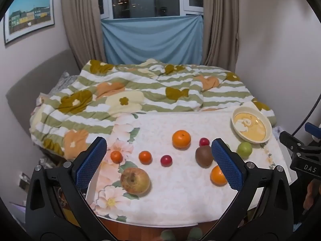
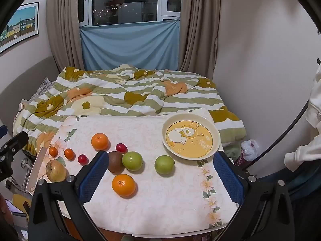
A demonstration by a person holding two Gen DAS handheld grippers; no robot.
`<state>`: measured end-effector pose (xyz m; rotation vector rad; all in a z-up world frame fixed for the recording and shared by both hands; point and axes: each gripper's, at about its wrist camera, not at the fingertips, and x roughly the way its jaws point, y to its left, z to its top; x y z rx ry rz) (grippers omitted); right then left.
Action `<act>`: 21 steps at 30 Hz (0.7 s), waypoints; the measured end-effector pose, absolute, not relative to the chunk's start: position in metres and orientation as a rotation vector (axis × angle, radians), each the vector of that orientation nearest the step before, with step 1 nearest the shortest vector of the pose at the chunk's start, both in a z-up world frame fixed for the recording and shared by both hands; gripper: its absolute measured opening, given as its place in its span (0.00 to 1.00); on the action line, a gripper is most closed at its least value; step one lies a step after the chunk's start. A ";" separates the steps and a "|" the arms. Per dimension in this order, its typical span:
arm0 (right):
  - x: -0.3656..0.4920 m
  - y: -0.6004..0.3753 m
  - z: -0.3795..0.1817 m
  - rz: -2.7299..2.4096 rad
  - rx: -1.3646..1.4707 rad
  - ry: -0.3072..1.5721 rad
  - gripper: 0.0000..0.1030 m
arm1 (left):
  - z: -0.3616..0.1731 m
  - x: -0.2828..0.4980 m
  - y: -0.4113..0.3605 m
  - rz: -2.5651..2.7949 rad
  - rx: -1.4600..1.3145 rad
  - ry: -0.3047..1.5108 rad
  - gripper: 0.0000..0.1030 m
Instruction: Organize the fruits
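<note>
Both my grippers [image 1: 158,157] [image 2: 158,171] hover spread and empty; fruits scatter lower left, bowl [image 2: 215,140] waits right for them.

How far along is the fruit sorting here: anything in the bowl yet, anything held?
Done: nothing. The bowl is empty. In hand: nothing; the left tool and right tool both hang open above the table. Left: every fruit lies loose on the cloth, including the apple, kiwi, both large oranges and two green fruits.
</note>
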<state>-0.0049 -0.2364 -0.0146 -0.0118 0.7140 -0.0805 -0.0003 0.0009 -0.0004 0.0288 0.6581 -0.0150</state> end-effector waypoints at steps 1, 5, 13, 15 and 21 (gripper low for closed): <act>-0.005 -0.236 -0.015 -0.080 -0.012 0.716 1.00 | -0.001 -0.001 0.002 -0.020 0.021 0.662 1.00; -0.004 -0.235 -0.015 -0.078 -0.006 0.722 1.00 | -0.001 -0.001 0.008 -0.025 -0.008 0.655 1.00; -0.002 -0.239 -0.011 -0.075 0.003 0.716 1.00 | 0.000 0.003 0.007 -0.015 0.012 0.655 1.00; -0.001 -0.238 -0.011 -0.074 0.003 0.715 1.00 | 0.000 0.005 0.003 -0.013 0.017 0.656 1.00; 0.001 -0.240 -0.014 -0.074 0.006 0.714 1.00 | 0.002 0.004 0.005 -0.012 0.015 0.652 1.00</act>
